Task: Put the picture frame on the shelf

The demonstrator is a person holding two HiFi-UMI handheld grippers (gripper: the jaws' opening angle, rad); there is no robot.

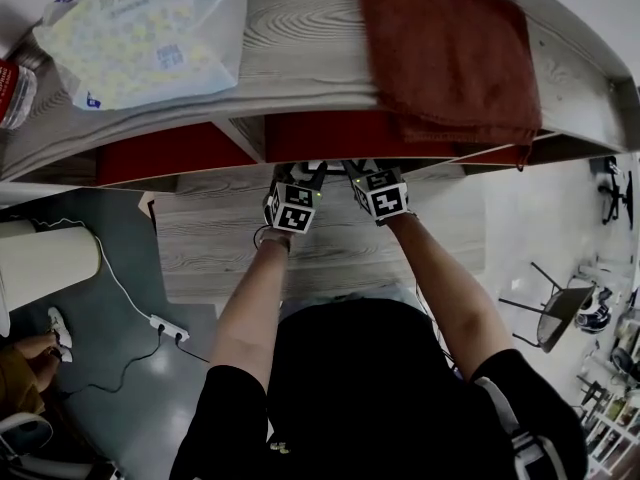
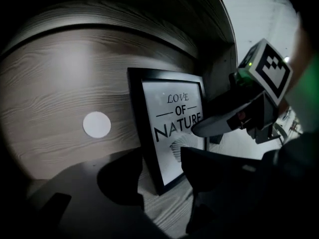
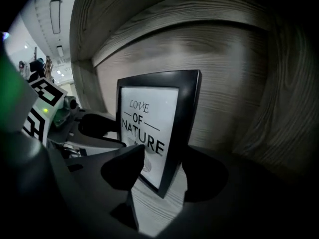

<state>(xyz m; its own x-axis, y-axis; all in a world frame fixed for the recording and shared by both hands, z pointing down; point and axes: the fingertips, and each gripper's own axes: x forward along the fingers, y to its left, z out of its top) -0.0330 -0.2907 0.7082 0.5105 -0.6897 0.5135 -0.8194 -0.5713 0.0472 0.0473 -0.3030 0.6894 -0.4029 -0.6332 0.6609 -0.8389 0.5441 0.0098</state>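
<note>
Black picture frame (image 3: 162, 123) is standing upright on the grey wood shelf (image 3: 149, 208), its long axis running vertically and its printed face pointing out toward the 2 grippers. Left gripper (image 2: 159, 156) and right gripper (image 3: 169, 156) are each straddling 1 lower corner, jaws spread apart.

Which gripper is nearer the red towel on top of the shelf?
Right. The right gripper is under the red towel's left end; the left gripper is further left, under bare shelf top.

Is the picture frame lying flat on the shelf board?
No, the picture frame stands upright on its lower edge on the shelf.
</note>
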